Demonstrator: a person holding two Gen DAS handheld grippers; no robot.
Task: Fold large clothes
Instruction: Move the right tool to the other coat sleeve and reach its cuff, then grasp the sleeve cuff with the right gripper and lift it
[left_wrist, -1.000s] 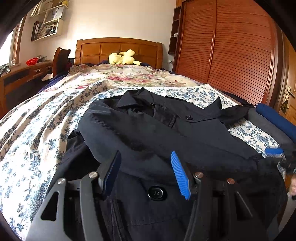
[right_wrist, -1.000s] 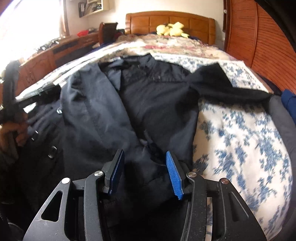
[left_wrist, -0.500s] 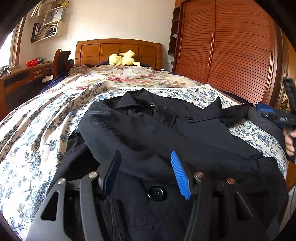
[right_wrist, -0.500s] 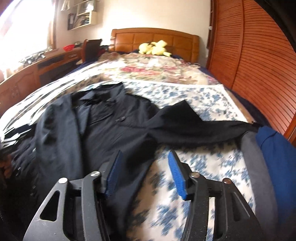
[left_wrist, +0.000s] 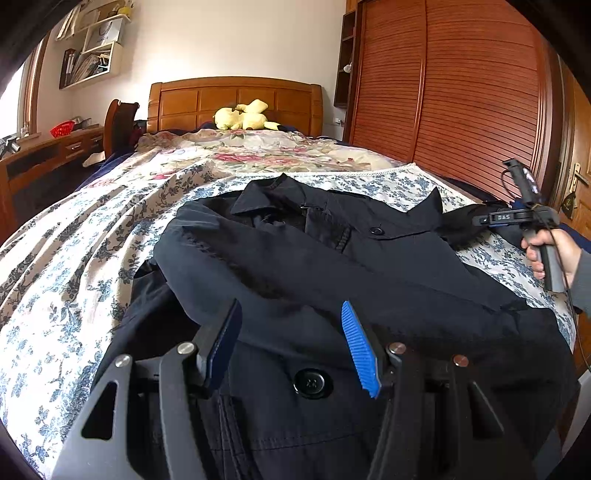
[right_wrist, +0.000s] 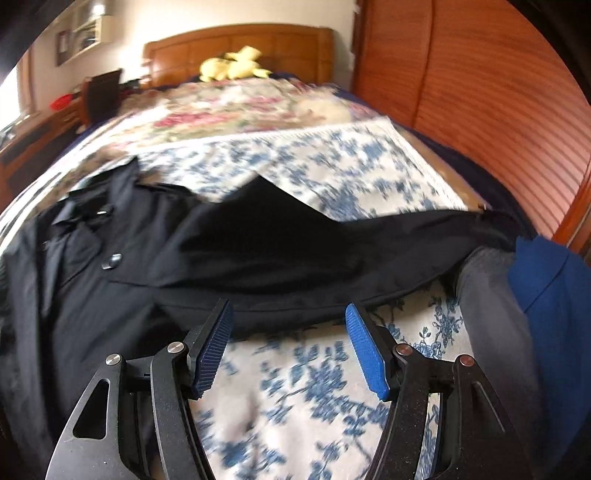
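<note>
A large black buttoned coat (left_wrist: 332, 266) lies front-up on the floral bedspread (left_wrist: 74, 258), its left sleeve folded across the chest. My left gripper (left_wrist: 291, 332) is open and empty, just above the coat's lower front near a big button (left_wrist: 312, 382). My right gripper (right_wrist: 288, 332) is open and empty above the bedspread (right_wrist: 314, 387), just short of the coat's right sleeve (right_wrist: 332, 254), which stretches out to the right. The right gripper also shows in the left wrist view (left_wrist: 517, 218), held by a hand at the bed's right edge.
A yellow plush toy (left_wrist: 243, 116) sits by the wooden headboard (left_wrist: 232, 99). A slatted wooden wardrobe (left_wrist: 461, 92) runs along the right side. Grey and blue folded cloth (right_wrist: 535, 295) lies at the bed's right edge. A desk and chair (left_wrist: 118, 122) stand at the left.
My right gripper has moved from the coat's lower front to the right, out over the bedspread by the outstretched sleeve. My left gripper has stayed put.
</note>
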